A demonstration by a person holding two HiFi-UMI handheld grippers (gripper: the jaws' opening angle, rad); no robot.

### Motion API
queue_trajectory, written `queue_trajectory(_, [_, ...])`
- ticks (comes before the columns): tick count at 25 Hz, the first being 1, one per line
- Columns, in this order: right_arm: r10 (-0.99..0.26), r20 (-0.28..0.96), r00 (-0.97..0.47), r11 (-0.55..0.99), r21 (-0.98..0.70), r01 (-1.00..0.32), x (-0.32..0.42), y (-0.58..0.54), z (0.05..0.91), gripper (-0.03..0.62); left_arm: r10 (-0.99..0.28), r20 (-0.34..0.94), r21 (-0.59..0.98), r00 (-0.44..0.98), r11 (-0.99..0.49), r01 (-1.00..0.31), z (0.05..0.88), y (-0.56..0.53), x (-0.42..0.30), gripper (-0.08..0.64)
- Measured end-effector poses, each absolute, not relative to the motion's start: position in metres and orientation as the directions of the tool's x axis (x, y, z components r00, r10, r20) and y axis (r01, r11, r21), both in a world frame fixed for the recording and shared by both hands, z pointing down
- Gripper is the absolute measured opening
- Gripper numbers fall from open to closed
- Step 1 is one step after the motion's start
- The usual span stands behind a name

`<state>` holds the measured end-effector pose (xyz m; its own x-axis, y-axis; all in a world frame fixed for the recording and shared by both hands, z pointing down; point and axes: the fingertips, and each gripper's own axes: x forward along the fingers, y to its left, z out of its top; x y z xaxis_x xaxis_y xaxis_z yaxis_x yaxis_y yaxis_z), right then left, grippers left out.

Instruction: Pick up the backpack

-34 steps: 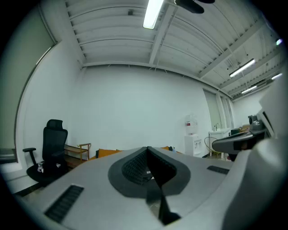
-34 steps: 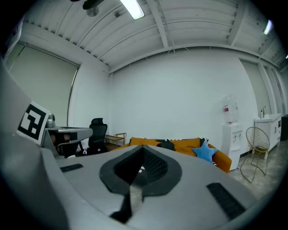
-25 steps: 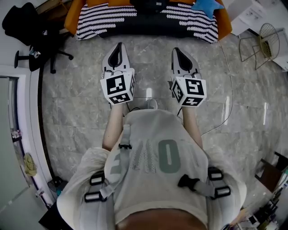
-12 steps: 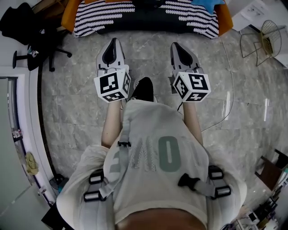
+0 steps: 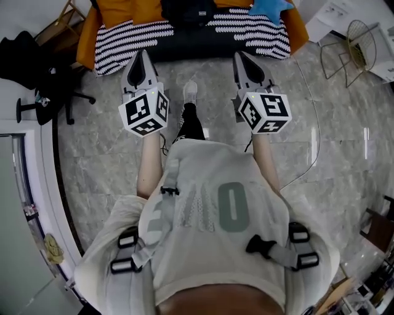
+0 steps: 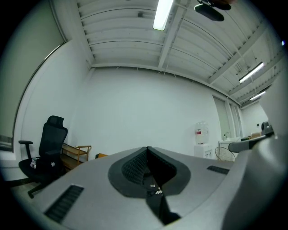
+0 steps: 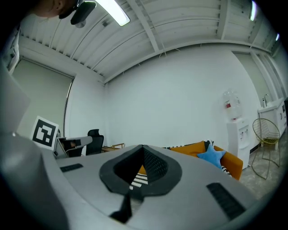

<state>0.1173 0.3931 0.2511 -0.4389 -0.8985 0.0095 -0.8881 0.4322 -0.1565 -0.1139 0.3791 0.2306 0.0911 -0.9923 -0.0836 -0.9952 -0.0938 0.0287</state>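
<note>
Moved forward with both tools since the earlier frame. Left tool (image 5: 140,54) and right tool (image 5: 239,56) now tip-to-edge with the front of the sofa (image 5: 295,34), previously well short of it. One shoe (image 5: 189,92) stepped out between them.

Jaws pressed together on both tools, seen in each gripper view; nothing between them.

Backpack (image 5: 188,9): taken to be the dark bulk at the middle of the sofa seat, behind the striped throw (image 5: 123,40). Cut off by the top of the head view, so identity judged, not confirmed. Out of sight in both gripper views. Not yet touched.

Handling, judged: soft fabric shell, likely to sag and fold when lifted. Weight dependent on contents, unknown. Best hold probably a top carry loop or a shoulder strap, neither visible yet. Pinching a flat panel likely to bunch cloth and slip.

Writing: large "O" legible on the shirt (image 5: 231,206); neighbouring characters creased, unreadable. Only black-and-white square patterns on each marker cube (image 5: 144,111), no text. Red label on the water dispenser (image 6: 201,132) too small to read.
</note>
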Motion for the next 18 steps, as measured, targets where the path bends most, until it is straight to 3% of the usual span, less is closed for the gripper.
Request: queue_trajectory(18, [-0.930, 0.126, -0.345, 0.325, -0.155, -0.933, 0.091, 0.109, 0.250, 0.006, -0.980, -0.017, 0.035, 0.198, -0.198, -0.980, 0.225, 0.066, -0.135, 0.020])
